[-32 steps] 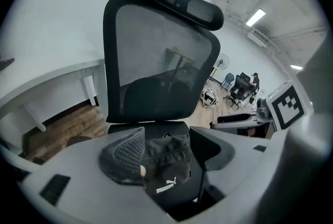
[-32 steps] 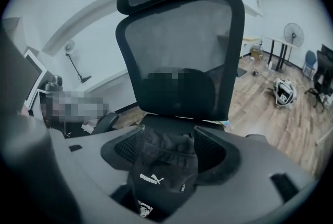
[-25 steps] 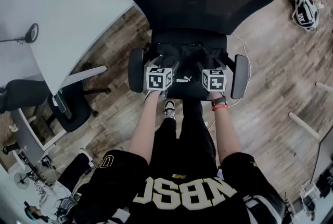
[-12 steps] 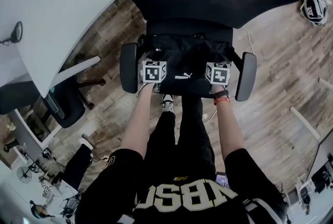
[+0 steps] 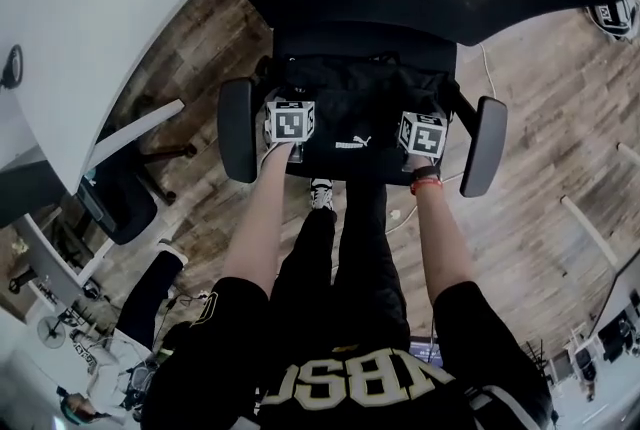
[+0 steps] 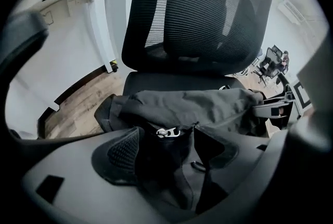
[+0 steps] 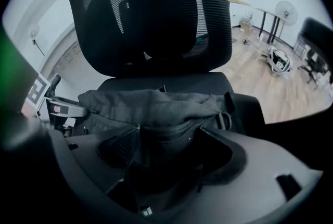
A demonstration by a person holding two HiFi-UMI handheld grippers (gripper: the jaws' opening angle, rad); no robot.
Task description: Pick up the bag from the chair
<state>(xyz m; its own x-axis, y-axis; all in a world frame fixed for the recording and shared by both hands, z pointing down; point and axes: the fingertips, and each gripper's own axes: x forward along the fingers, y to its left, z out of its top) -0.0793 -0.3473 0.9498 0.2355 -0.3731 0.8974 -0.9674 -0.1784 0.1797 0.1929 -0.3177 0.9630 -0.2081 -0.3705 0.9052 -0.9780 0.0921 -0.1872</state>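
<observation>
A black fabric bag (image 5: 350,113) with a small white logo lies slumped across the seat of a black mesh office chair (image 5: 360,38). My left gripper (image 5: 292,96) is at the bag's front left part and my right gripper (image 5: 425,106) at its front right. In the left gripper view the open gripper (image 6: 166,147) straddles a fold of the bag (image 6: 192,106) near a metal zip pull (image 6: 167,132). In the right gripper view the gripper (image 7: 165,147) also stands open with the bag's (image 7: 156,106) front edge filling the gap between the jaws.
The chair's armrests (image 5: 236,130) (image 5: 484,146) flank both grippers, and its backrest (image 6: 208,14) rises close behind the bag. A white desk (image 5: 80,8) and a second chair (image 5: 110,203) are to the left. A helmet-like thing (image 7: 278,61) lies on the wood floor to the right.
Both grippers have moved forward and lower over the seat, so the bag now sits deeper between each pair of jaws. The chair looms larger in every view.
</observation>
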